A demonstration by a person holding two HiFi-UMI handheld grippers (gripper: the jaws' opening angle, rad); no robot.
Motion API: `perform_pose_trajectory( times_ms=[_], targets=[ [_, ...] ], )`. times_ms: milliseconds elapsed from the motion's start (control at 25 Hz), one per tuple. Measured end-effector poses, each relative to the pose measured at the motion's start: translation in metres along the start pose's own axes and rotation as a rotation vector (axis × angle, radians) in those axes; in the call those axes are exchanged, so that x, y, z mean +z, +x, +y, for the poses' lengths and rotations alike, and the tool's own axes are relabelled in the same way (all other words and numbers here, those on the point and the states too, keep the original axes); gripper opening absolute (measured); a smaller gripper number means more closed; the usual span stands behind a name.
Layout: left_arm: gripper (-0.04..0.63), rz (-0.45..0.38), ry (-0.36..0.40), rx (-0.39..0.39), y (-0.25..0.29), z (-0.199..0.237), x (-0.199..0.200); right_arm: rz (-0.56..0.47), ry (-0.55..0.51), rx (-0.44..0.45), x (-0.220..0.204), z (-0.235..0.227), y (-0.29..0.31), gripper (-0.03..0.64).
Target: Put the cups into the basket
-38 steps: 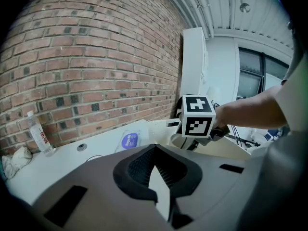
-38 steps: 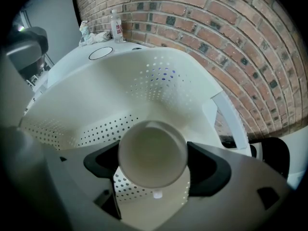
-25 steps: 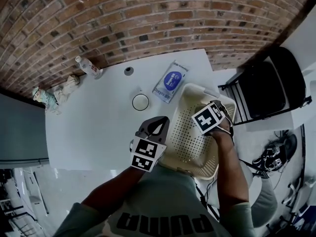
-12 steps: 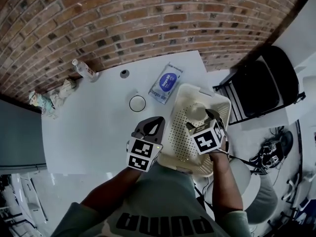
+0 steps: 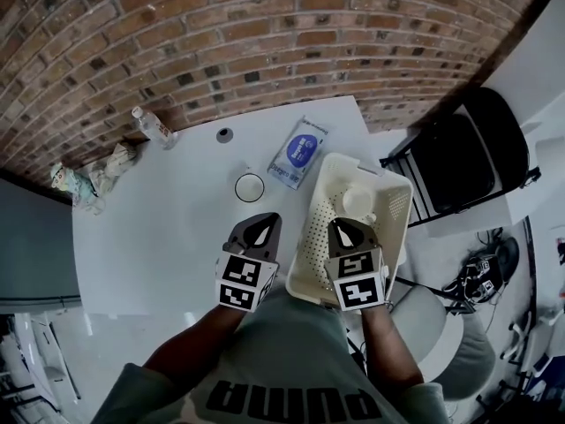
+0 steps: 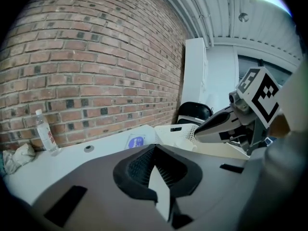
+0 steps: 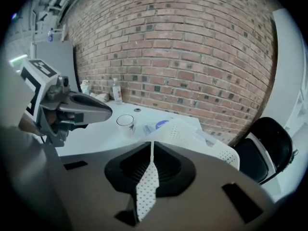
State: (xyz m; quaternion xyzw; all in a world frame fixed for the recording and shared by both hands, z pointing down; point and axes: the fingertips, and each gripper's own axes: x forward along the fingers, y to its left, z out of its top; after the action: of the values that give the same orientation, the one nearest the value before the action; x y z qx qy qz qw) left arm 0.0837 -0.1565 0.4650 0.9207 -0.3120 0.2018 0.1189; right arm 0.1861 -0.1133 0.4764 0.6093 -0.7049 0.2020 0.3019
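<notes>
A white perforated basket (image 5: 393, 203) stands at the right end of the white table (image 5: 159, 228), with a white cup (image 5: 357, 203) lying inside it. A clear cup (image 5: 250, 186) stands on the table left of the basket; the right gripper view shows it too (image 7: 125, 121). My right gripper (image 5: 344, 228) hovers over the basket's near end, its jaws closing with nothing between them, pads together (image 7: 152, 146). My left gripper (image 5: 262, 224) is shut and empty, near the table's front edge, just short of the clear cup.
A blue packet (image 5: 300, 151) lies behind the basket. A water bottle (image 5: 152, 126), a small dark cap (image 5: 224, 134) and a crumpled cloth (image 5: 106, 168) sit by the brick wall. A black chair (image 5: 468, 162) stands right of the table.
My right gripper drew back from over the far part of the basket to its near end and shut. The white cup now lies uncovered in the basket. The left gripper barely moved.
</notes>
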Motion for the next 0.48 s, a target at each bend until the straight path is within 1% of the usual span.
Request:
perform_pose_trajectory(
  times_ms=[120,200,480],
  targets=[
    [0.008,-0.004,-0.01,0.038,-0.014,0.013,-0.004,-0.062,0.011,0.045,0.016,0.024,-0.003,0.017],
    [0.008,-0.008,-0.022,0.069,-0.024,0.024,-0.007,-0.095,0.014,0.08,0.026,0.042,-0.004,0.017],
    [0.009,-0.044,-0.075,0.182,-0.065,0.063,-0.013,-0.181,-0.011,0.186,0.055,0.103,-0.003,0.017]
  ],
)
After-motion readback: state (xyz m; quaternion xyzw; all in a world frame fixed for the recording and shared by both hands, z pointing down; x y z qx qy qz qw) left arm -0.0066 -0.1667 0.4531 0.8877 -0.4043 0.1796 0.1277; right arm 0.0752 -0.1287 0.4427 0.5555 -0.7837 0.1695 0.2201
